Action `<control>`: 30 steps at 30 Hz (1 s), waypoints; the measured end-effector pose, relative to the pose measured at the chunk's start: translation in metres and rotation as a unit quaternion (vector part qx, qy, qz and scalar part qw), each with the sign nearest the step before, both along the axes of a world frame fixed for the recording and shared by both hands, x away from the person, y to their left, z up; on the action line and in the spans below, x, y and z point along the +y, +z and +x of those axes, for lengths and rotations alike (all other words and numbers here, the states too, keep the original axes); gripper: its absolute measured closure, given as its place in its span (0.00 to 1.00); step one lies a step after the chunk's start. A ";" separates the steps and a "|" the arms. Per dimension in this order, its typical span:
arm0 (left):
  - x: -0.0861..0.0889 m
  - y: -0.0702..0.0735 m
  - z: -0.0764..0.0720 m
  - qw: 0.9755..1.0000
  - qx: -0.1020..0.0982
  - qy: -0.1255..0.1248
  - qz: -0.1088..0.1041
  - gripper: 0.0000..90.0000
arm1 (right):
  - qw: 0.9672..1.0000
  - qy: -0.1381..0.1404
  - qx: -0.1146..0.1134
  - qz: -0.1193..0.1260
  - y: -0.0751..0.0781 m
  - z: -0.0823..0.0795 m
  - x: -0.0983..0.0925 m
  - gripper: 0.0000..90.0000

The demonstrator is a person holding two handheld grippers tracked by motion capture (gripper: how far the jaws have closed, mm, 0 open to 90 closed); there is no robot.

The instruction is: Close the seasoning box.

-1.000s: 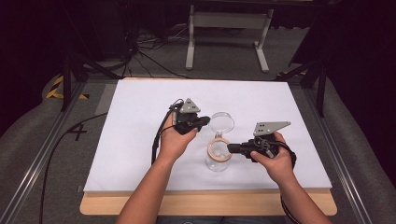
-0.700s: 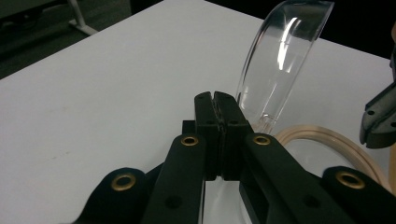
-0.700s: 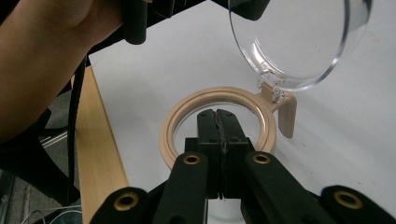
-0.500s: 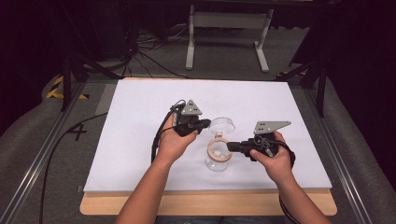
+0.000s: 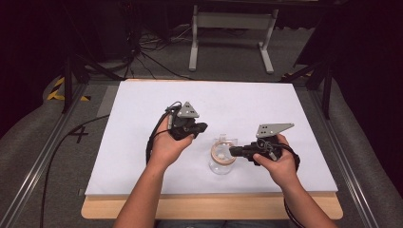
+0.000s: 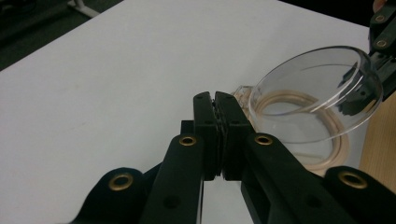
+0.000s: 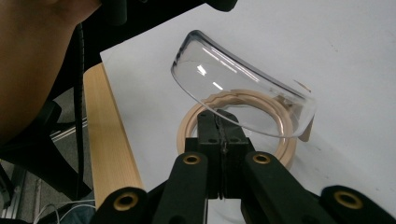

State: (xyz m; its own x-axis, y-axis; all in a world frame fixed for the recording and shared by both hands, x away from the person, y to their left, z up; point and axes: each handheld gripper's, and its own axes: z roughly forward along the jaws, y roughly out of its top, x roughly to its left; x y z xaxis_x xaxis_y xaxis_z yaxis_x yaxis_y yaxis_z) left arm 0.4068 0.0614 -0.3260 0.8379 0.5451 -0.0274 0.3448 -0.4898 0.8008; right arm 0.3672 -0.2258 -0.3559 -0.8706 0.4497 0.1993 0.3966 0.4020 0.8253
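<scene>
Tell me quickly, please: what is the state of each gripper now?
Left gripper: shut, jaws pressed together on nothing, beside the jar's clear lid.
Right gripper: shut on the jar rim.

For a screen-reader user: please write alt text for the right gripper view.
Closed black tongs hold the tan rim of a clear jar, its clear hinged lid tilted open above, on a white table.

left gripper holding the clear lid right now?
No. In the left gripper view the left gripper is shut on nothing, with the raised clear lid off to its side above the jar.
</scene>
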 end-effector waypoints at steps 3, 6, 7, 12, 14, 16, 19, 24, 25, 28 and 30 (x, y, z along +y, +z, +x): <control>0.007 0.003 -0.003 1.000 0.012 0.012 0.026 0.97 | 1.000 0.003 0.002 -0.006 0.001 -0.002 0.000 1.00; 0.014 0.004 -0.006 0.999 0.031 0.016 0.035 0.95 | 1.000 0.003 0.001 -0.017 0.002 -0.003 0.001 1.00; 0.016 0.004 -0.007 0.999 0.033 0.017 0.035 0.95 | 1.000 0.003 0.002 -0.021 0.002 -0.004 0.001 1.00; 0.026 0.005 -0.009 0.998 0.049 0.020 0.044 0.94 | 0.999 0.009 0.008 -0.040 0.001 -0.007 0.003 1.00; 0.028 0.005 -0.010 0.997 0.052 0.017 0.046 0.94 | 0.998 0.009 0.010 -0.055 0.001 -0.009 0.004 1.00; 0.028 0.005 -0.010 0.997 0.055 0.014 0.050 0.94 | 0.998 0.010 0.014 -0.064 0.000 -0.011 0.004 1.00; 0.029 0.004 -0.010 0.997 0.057 0.014 0.054 0.94 | 0.997 0.011 0.023 -0.073 -0.001 -0.012 0.003 1.00; 0.029 0.002 -0.010 0.996 0.064 0.011 0.059 0.93 | 0.996 0.013 0.037 -0.086 -0.004 -0.012 0.001 1.00; 0.029 0.002 -0.009 0.996 0.065 0.011 0.062 0.93 | 0.995 0.015 0.038 -0.087 -0.004 -0.012 0.000 1.00; 0.028 0.001 -0.009 0.995 0.068 0.006 0.070 0.92 | 0.994 0.018 0.046 -0.095 -0.007 -0.012 0.000 1.00; 0.028 0.000 -0.009 0.995 0.071 0.004 0.073 0.92 | 0.994 0.021 0.049 -0.099 -0.009 -0.012 0.000 1.00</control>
